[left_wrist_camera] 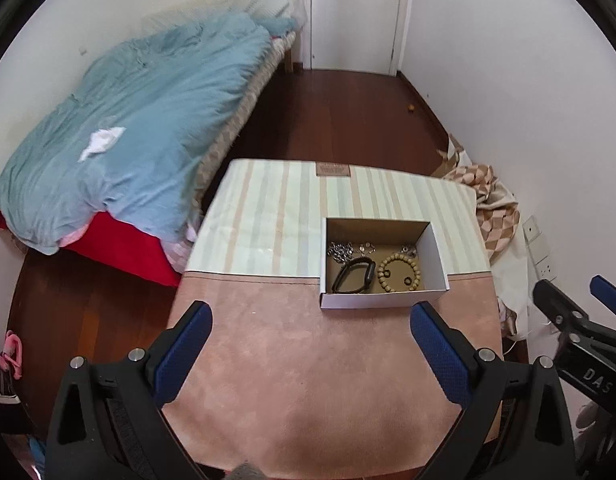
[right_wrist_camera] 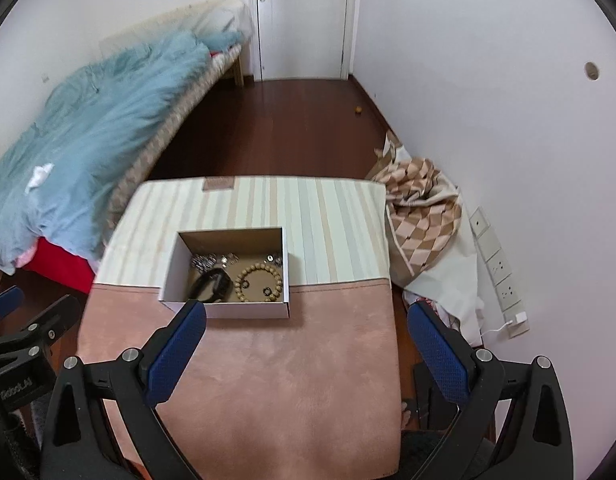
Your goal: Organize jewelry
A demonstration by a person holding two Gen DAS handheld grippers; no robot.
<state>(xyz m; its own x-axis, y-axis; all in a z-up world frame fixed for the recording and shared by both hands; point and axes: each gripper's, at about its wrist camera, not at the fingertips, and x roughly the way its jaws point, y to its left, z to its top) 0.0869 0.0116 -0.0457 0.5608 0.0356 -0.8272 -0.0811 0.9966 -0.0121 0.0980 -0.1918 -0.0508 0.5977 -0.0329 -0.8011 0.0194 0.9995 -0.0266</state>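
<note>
While both tongs hang above the desk (left_wrist_camera: 308, 360) with nothing between their blue pads, the left tongs (left_wrist_camera: 312, 320) and the right tongs (right_wrist_camera: 308, 318) are each spread wide. A white cardboard box (left_wrist_camera: 380, 300) sits on the desk's cloth, holding a wooden bead bracelet (left_wrist_camera: 400, 272), a black band (left_wrist_camera: 354, 276) and small silver pieces (left_wrist_camera: 342, 252).

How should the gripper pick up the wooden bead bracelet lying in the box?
Probably from straight above, since the box walls block the sides. The wooden bead bracelet lies flat as an open ring, so one finger could go inside it and one outside, pinching the near arc, away from the black band and the small ring inside the loop.
</note>
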